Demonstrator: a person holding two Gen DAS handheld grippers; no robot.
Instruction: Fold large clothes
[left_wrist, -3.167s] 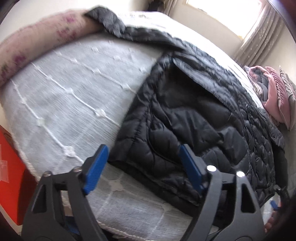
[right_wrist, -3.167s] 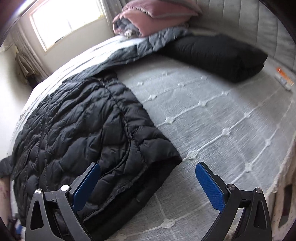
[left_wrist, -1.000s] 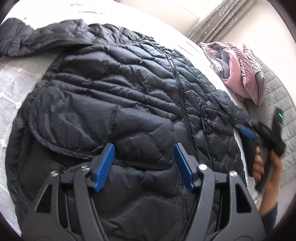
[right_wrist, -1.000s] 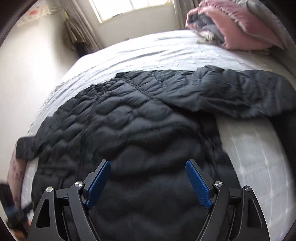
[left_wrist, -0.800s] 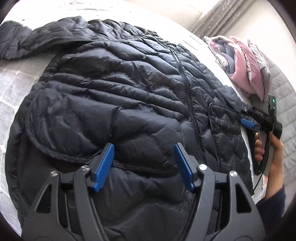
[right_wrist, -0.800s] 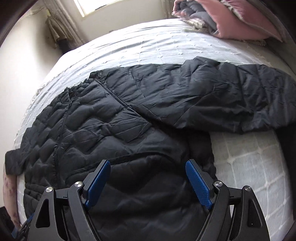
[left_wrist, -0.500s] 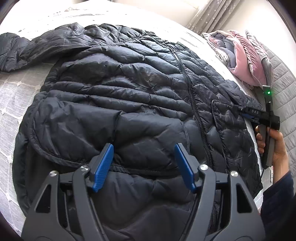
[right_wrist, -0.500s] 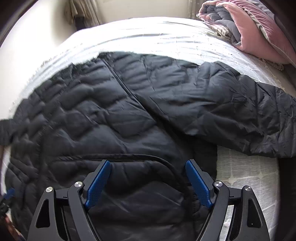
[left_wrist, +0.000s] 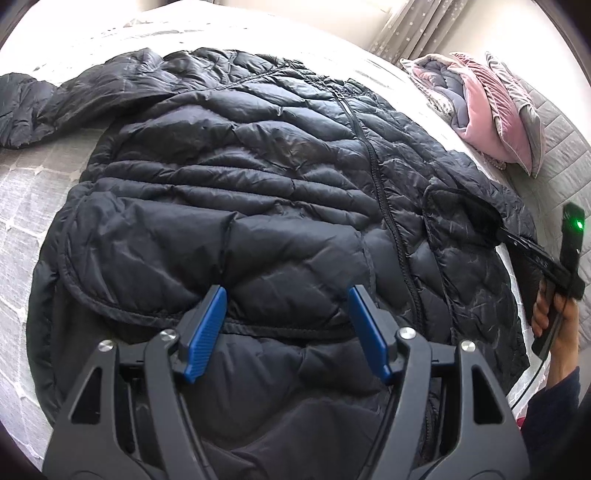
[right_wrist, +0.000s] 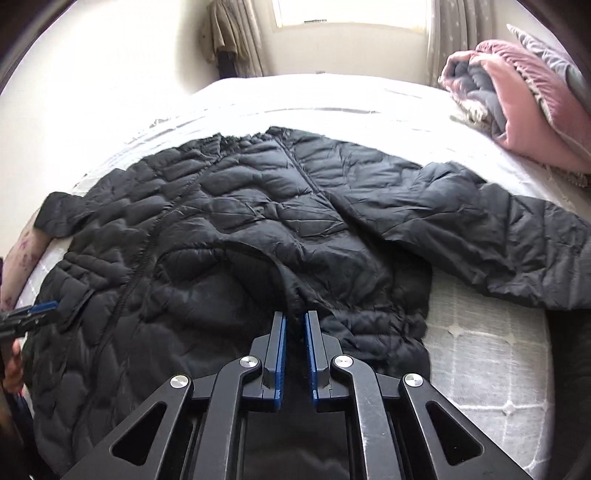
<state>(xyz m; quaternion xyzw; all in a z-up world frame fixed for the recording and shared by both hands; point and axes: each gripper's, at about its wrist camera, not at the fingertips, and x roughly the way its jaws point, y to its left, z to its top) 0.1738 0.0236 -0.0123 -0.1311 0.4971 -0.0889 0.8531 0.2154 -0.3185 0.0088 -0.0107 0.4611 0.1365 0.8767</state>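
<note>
1. With the black puffer jacket spread zip-up across the grey quilted bed, the right gripper is clamped tight on a pinch of the jacket's near hem beside a pocket.
2. The left gripper hangs over the other pocket edge, its jaws wide and holding nothing.
3. Close the left one on the hem as well before lifting, I judge, so both corners rise level.
4. Slippery padded fabric may slide out; take a deep bite.
5. Keep clear of the pink blanket.
</note>
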